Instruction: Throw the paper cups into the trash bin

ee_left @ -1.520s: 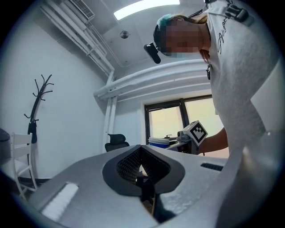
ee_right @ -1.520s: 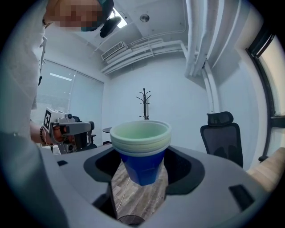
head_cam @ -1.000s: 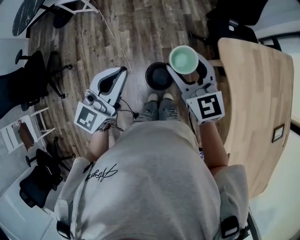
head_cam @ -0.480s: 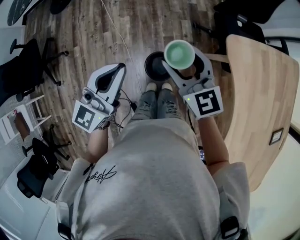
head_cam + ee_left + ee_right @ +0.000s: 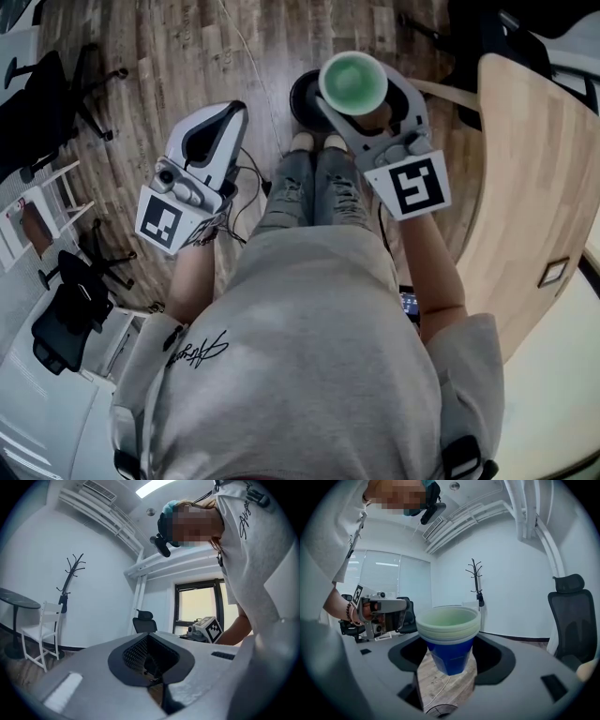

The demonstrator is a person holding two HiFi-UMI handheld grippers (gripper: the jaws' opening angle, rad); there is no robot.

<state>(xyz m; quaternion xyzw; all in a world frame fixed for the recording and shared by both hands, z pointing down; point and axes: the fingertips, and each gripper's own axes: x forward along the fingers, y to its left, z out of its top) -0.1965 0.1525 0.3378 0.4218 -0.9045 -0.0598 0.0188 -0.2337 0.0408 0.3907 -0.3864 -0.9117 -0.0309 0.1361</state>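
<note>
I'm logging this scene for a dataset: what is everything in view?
paper cups: one nested stack, blue outside and green inside, held above the trash bin
trash bin: one, black, on the floor by the person's feet
table: one, light wood, right side
office chairs: two, black, left side
white chair: one, left side
coat rack: one, black, by the wall
left gripper: white, shut, empty
right gripper: white, shut on the paper cups
</note>
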